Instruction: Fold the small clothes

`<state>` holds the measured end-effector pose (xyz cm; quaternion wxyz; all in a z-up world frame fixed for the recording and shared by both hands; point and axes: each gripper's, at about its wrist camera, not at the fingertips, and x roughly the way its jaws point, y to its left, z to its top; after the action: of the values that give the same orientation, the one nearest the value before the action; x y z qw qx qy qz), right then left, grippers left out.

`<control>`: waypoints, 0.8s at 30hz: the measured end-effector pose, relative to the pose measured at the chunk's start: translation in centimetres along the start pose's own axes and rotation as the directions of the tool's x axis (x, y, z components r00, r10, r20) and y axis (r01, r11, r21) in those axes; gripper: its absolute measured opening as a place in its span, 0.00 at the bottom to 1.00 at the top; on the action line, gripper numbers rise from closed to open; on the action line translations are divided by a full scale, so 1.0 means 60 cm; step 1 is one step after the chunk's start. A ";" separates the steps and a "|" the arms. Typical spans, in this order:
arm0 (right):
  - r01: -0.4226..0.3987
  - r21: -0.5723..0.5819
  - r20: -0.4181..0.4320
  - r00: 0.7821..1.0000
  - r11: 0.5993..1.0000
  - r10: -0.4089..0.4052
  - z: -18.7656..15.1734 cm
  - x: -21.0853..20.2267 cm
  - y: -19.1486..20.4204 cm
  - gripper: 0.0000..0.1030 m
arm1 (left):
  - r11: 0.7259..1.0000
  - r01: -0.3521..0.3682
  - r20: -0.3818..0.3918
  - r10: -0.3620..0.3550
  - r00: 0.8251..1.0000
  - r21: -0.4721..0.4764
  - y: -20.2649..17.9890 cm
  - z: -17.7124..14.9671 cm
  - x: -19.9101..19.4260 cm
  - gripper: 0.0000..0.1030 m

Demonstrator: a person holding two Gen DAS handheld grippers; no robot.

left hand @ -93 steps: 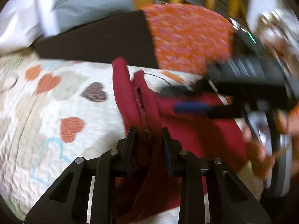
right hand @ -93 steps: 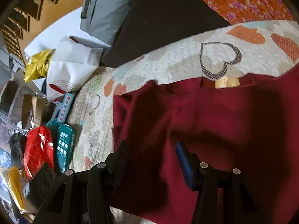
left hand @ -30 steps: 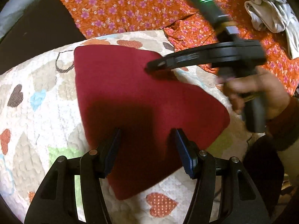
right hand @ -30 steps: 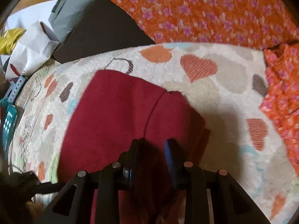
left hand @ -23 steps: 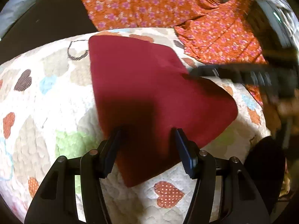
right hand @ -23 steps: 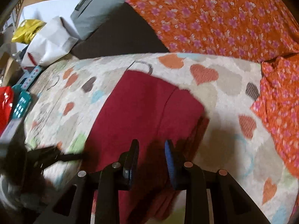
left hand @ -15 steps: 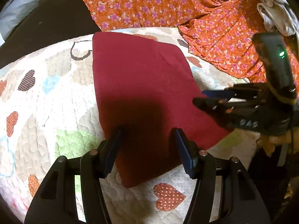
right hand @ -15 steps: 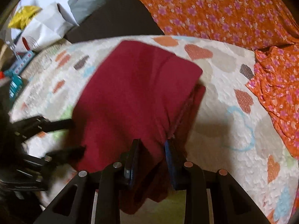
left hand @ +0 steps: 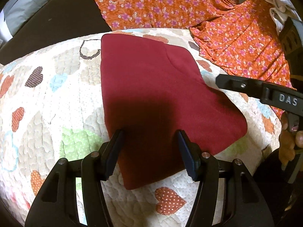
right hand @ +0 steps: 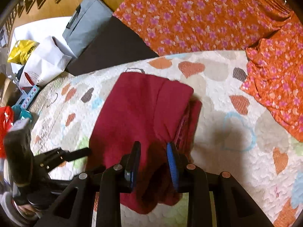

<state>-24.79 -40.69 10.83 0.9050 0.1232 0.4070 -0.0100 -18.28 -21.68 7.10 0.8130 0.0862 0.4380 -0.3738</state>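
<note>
Left wrist view: raised letters "DAS" read on the black arm of the right tongs [left hand: 217, 81], whose tip sits beside the garment's right edge. The dark red garment [left hand: 151, 94], soft knit folded into a rough rectangle, lies flat on a quilted bedcover [left hand: 47, 98] patterned with hearts. The left tongs [left hand: 150, 138] hang spread apart above its near edge, holding nothing.

Right wrist view: the right tongs [right hand: 153, 151] stand parted over the garment's [right hand: 140, 109] near end; whether they touch it is unclear. Orange floral cloth [right hand: 189, 19] lies beyond.
</note>
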 end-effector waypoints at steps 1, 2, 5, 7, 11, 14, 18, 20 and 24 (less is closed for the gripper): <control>0.003 0.002 -0.005 1.000 1.000 -0.003 0.004 0.005 0.001 0.25 | 1.000 -0.002 0.000 0.002 1.000 0.000 0.000 0.000 0.001 0.56; 0.008 0.005 -0.012 1.000 1.000 -0.008 0.007 0.013 0.001 0.25 | 1.000 -0.006 0.001 0.006 1.000 0.002 0.000 -0.001 0.001 0.56; 0.019 0.017 -0.041 0.999 1.000 -0.018 0.009 0.041 -0.003 0.25 | 1.000 -0.011 -0.003 0.011 1.000 0.003 -0.002 0.000 0.001 0.56; 0.041 0.017 -0.092 0.995 0.999 -0.039 0.001 0.068 -0.008 0.25 | 1.000 -0.013 -0.005 0.013 1.000 -0.002 0.000 0.003 -0.001 0.56; 0.044 -0.012 -0.118 0.992 0.999 -0.045 -0.020 0.086 -0.008 0.25 | 0.999 -0.039 0.007 0.039 0.999 -0.020 0.011 0.017 -0.006 0.58; -0.001 0.031 -0.088 0.996 1.000 0.003 -0.010 0.065 -0.019 0.28 | 0.997 -0.025 0.014 0.026 1.000 -0.078 0.034 0.036 -0.006 0.60; -0.018 0.173 -0.038 0.999 0.985 0.024 -0.003 0.061 -0.071 0.56 | 0.987 0.023 0.044 -0.016 0.999 -0.158 0.068 0.062 0.003 0.72; 0.001 0.218 -0.056 0.998 0.976 0.011 -0.003 0.074 -0.094 0.59 | 0.982 0.048 0.038 -0.042 0.998 -0.185 0.079 0.072 0.019 0.72; -0.115 0.328 -0.079 0.986 0.938 0.149 0.005 0.125 -0.124 0.60 | 0.965 0.103 -0.012 -0.109 0.994 -0.240 0.092 0.085 0.068 0.72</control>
<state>-20.43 -47.35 3.89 0.8493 0.2967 0.4366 -0.0091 -9.85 -22.36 5.94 0.7908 -0.0312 0.4940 -0.3601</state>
